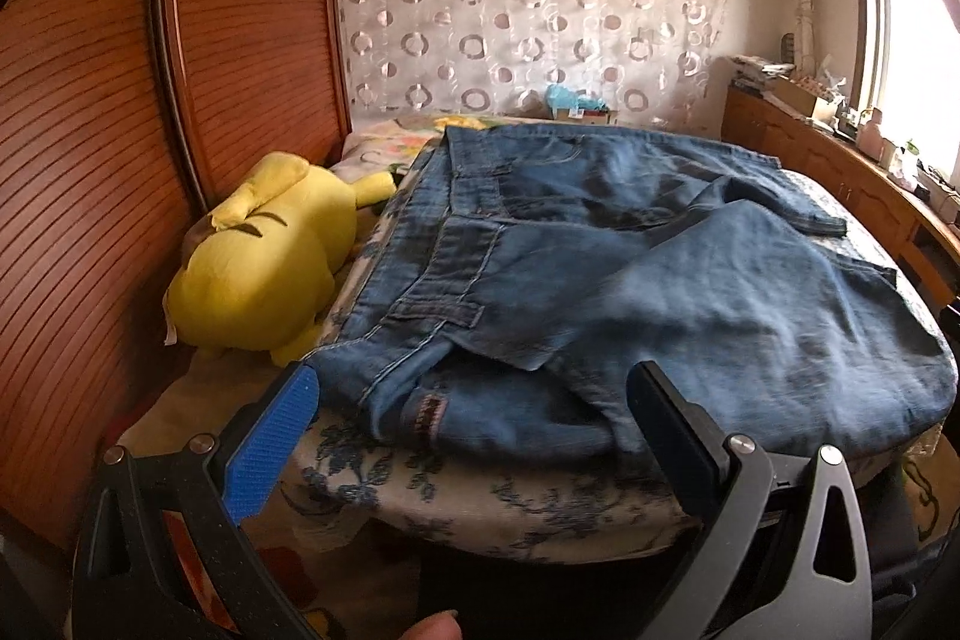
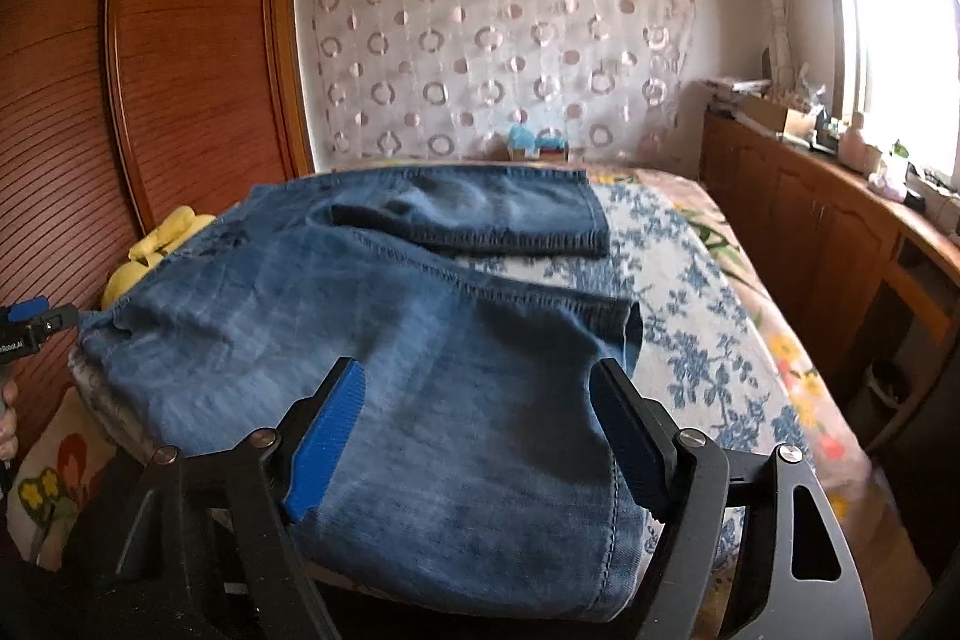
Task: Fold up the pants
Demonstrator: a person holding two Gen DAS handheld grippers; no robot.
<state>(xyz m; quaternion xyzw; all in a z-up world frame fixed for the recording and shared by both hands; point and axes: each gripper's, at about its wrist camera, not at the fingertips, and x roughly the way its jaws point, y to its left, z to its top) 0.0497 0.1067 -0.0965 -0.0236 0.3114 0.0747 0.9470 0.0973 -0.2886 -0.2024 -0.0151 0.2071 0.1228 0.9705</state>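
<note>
Bedroom, daylit: bed [image 2: 690, 280] with blue-flowered cover, circle-patterned curtain [image 2: 492, 40] beyond, slatted wooden wardrobe [image 1: 90, 190] off to left gripper's left.

Jeans [image 2: 420, 340]: blue denim, spread flat on bed directly ahead of both grippers. Waistband [image 1: 456, 244] ahead of left gripper; hem of near leg [image 2: 540, 301] ahead of right gripper, far leg lying beyond it. Not yet folded, by appearance.

Yellow plush toy [image 1: 264, 256]: ahead and left of left gripper, beside waistband.

Left gripper [image 1: 474, 388]: jaws wide apart, near edge of waist between them, pads apparently not pressing cloth; holding nothing.

Right gripper [image 2: 486, 388]: jaws apart, straddling near leg; cloth between pads, no pinch visible yet.

Step in hand, judged: taking hold of near edge for a lengthwise fold. Advice: pinch both layers at waist and at leg together, lift evenly, carry near leg over far leg, align hems and seams, keep denim taut to avoid creases.
</note>
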